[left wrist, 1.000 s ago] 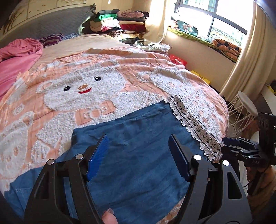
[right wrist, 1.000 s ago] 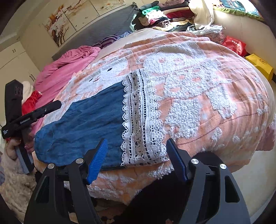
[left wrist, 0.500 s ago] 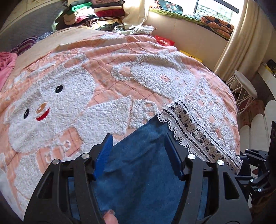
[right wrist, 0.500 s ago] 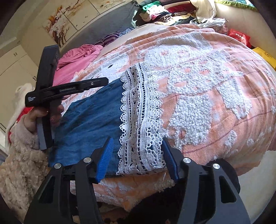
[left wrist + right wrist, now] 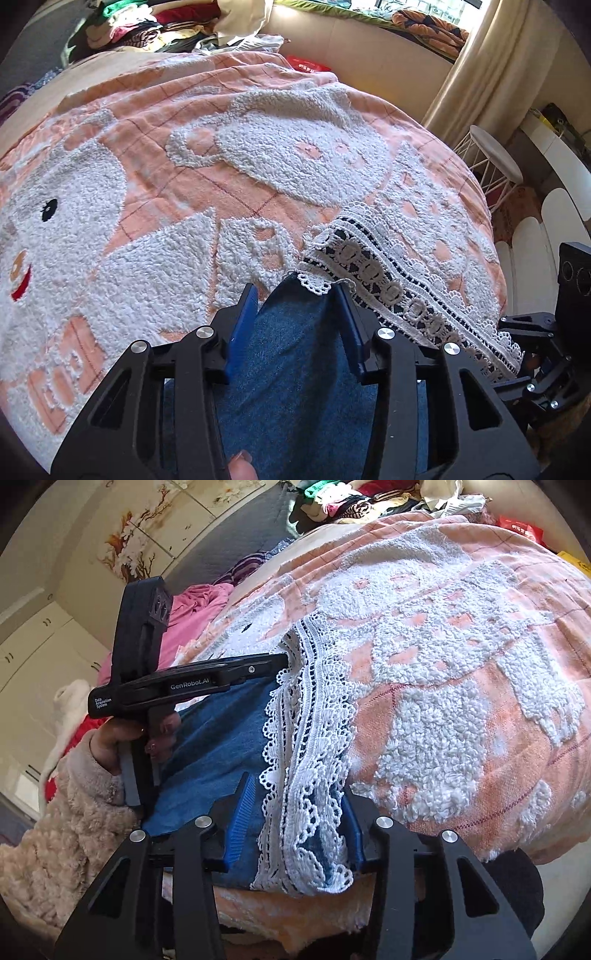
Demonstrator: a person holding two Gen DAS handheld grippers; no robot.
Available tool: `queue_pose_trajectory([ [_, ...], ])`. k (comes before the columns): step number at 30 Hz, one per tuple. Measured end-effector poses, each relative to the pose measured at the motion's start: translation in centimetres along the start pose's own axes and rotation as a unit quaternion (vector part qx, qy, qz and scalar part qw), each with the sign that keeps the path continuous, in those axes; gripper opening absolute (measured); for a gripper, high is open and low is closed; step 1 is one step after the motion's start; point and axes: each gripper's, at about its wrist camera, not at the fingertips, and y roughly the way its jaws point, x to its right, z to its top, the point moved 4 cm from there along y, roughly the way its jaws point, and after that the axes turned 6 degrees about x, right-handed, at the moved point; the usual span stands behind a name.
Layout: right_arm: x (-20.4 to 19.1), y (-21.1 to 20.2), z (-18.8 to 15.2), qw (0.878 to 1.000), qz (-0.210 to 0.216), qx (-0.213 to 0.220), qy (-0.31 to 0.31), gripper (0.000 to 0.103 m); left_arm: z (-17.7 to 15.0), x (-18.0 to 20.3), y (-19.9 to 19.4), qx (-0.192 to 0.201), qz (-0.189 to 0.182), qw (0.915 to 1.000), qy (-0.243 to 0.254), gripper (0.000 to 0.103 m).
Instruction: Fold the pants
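Now we see one pair of pants (image 5: 295,369) — soft blue denim with a broad white lace hem (image 5: 399,291) — lying flat near the edge of a bed under a peach blanket (image 5: 229,177) with nubby white terry animals. We hold two black plastic tongs with ribbed blue pads. Our left gripper (image 5: 297,325) straddles the hem's far corner, its jaws partly apart with denim between them — not pinched. Our right gripper (image 5: 295,819) straddles the hem's near corner the same way, with lace and denim between its parted pads (image 5: 242,812). One white stool (image 5: 495,155) stands beside the bed.
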Motion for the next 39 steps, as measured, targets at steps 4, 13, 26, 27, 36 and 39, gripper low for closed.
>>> queue_pose_trajectory([
  [4,-0.6,0.6,0.3,1.0,0.0,-0.004,-0.009,0.031,0.1,0.6,0.2,0.002,-0.018,0.9998,-0.006,0.034],
  [13,-2.5,0.3,0.8,1.0,0.002,0.009,-0.026,0.02,0.0,0.9,0.5,-0.007,0.007,0.9999,-0.01,0.016],
  [26,-13.5,0.5,1.8,0.99,0.052,0.02,-0.131,0.02,-1.2,-2.8,-9.3,0.104,-0.043,0.9891,-0.094,0.01],
  [27,-14.6,1.0,1.7,0.988,0.057,0.016,-0.142,0.02,-1.7,-3.4,-10.2,0.11,-0.042,0.9879,-0.101,0.01],
  [36,-23.6,8.8,-3.3,0.955,0.055,-0.073,-0.282,0.02,-8.7,-10.4,-17.1,0.134,0.003,0.9712,-0.197,0.035],
  [39,-24.9,11.7,-7.0,0.939,0.028,-0.116,-0.322,0.023,-11.5,-12.1,-19.7,0.148,0.016,0.9603,-0.236,0.047],
])
